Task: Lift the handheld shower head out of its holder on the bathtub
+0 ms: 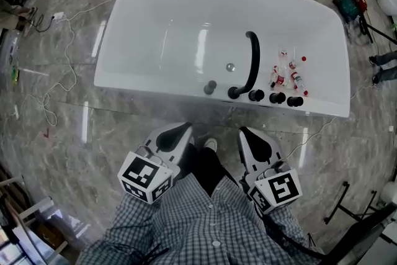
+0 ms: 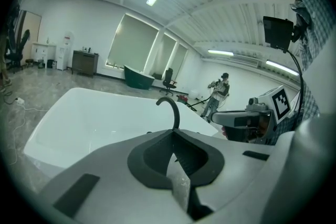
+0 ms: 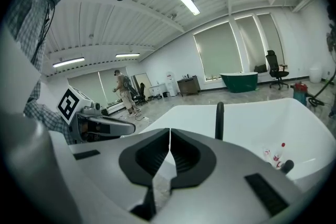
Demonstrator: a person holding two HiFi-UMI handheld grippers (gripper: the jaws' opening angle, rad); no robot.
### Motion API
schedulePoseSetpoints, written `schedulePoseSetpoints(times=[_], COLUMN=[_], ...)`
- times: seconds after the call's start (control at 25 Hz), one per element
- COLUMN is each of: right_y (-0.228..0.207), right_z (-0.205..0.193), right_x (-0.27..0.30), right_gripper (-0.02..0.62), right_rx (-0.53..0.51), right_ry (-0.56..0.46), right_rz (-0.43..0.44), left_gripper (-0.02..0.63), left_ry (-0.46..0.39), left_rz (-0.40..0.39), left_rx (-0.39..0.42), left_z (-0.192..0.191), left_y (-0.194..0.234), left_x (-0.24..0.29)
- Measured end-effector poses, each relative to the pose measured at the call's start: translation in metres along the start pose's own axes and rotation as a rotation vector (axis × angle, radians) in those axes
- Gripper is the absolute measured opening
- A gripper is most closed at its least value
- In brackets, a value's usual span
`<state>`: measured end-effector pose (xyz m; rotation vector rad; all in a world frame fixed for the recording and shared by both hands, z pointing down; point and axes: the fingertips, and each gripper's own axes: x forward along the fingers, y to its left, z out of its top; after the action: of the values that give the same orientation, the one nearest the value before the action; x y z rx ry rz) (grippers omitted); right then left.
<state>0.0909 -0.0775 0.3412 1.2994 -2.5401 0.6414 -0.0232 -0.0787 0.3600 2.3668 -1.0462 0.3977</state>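
Your left tongs (image 1: 184, 129) and right tongs (image 1: 244, 132) are closed, empty, and held short of the bathtub (image 1: 155, 15).

Checked shirt (image 1: 214, 223), white left gripper (image 1: 181, 130), right gripper (image 1: 245, 133), black-and-white marker cubes (image 1: 146, 177)

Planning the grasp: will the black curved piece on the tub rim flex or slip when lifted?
The black curved piece holds its arch unsupported, so it is probably stiff. It looks slim, round and smooth, so it may slip or twist when pinched.
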Motion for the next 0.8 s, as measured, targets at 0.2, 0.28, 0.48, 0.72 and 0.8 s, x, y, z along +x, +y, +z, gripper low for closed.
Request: schedulePoseSetpoints(times=[0.2, 0.28, 0.48, 0.72, 0.8], right_y=[-0.006, -0.009, -0.016, -0.015, -0.015], right_z=[-0.007, -0.01, -0.02, -0.014, -0.017], right_x=[0.021, 0.028, 0.046, 0.063, 0.069], right_gripper=[0.018, 0.018, 0.018, 0.018, 0.018], right_rx=[0.035, 0.037, 0.031, -0.018, -0.008], right_ry=[0.014, 0.021, 0.044, 0.036, 0.039], right_rz=[-0.019, -0.028, -0.036, -0.036, -0.038], left_gripper=[0.009, 0.009, 0.009, 0.009, 0.009], left_ry=[0.046, 0.054, 0.058, 0.082, 0.082], left_rz=[-0.028, -0.036, -0.04, -0.054, -0.062], left_rx=[0.033, 0.042, 0.037, 0.02, 0.006], left_z=[-0.01, -0.013, -0.021, -0.03, -0.035], left_y=[0.015, 0.022, 0.046, 0.07, 0.075], left_x=[0.018, 0.025, 0.042, 0.061, 0.066])
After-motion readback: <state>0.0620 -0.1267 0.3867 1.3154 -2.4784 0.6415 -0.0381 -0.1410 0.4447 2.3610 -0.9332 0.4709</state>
